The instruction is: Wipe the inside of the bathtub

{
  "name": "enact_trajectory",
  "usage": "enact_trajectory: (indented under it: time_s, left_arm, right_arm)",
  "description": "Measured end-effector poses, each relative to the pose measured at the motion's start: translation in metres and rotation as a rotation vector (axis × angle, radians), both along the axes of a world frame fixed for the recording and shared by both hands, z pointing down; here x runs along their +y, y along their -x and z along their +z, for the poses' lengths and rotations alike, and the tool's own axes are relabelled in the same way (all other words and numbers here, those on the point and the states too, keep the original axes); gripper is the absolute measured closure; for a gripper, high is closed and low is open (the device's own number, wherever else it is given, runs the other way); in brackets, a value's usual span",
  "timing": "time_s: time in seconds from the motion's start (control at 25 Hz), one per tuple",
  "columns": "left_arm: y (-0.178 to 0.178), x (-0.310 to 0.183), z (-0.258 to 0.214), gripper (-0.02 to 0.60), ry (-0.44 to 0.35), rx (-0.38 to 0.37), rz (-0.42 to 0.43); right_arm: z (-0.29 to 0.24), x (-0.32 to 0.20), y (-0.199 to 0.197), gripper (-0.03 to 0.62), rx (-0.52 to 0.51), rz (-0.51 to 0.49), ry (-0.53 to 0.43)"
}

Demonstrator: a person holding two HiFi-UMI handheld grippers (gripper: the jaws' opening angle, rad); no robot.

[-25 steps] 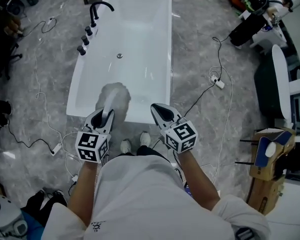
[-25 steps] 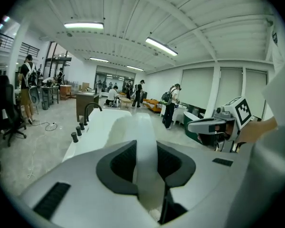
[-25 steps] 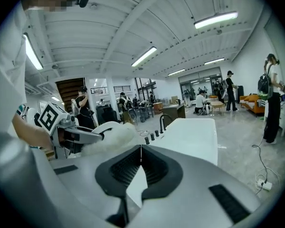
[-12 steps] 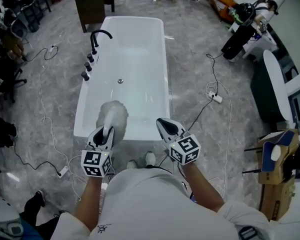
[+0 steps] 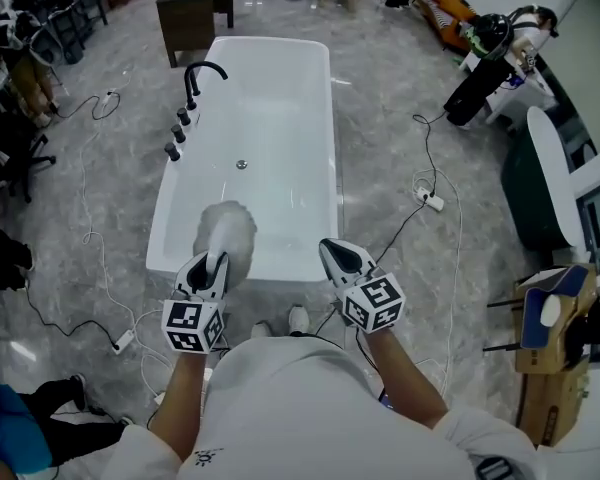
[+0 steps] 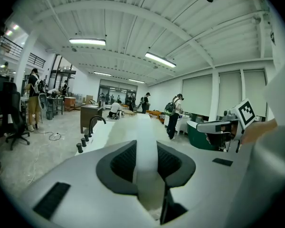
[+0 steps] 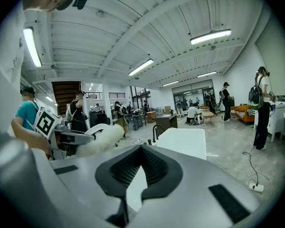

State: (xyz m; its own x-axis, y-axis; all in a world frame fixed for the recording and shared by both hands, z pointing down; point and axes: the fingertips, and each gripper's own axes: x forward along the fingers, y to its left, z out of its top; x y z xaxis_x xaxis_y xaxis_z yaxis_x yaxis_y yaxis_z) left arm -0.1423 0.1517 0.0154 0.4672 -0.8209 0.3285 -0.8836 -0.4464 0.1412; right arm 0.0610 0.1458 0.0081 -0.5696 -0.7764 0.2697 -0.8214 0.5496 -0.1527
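Left gripper (image 5: 212, 261) should lower its duster (image 5: 227, 226) onto the near end of the tub (image 5: 280, 98). It should press the fluffy head flat and sweep in overlapping strokes toward the drain (image 5: 242, 165) and faucet (image 5: 198, 73). A firm, untwisted grip should stop the handle (image 6: 146, 165) slipping. Its jaws pinch that white handle, which runs straight out between the pads. The head hangs over the tub's near end; whether it touches the surface I cannot tell. Right gripper (image 5: 342, 256), just beside, near the rim, has its jaws pressed together at the tips on nothing. The tub stands lengthwise ahead of the person.
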Motion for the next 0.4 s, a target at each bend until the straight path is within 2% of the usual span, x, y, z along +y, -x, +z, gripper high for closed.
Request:
enact_trajectory:
  time_s: [0.4]
  left_arm:
    - [-0.001, 0.014, 0.006, 0.483, -0.006, 0.0, 0.016]
  right_arm:
    - [0.008, 0.015, 0.0, 0.574, 0.028, -0.006, 0.003]
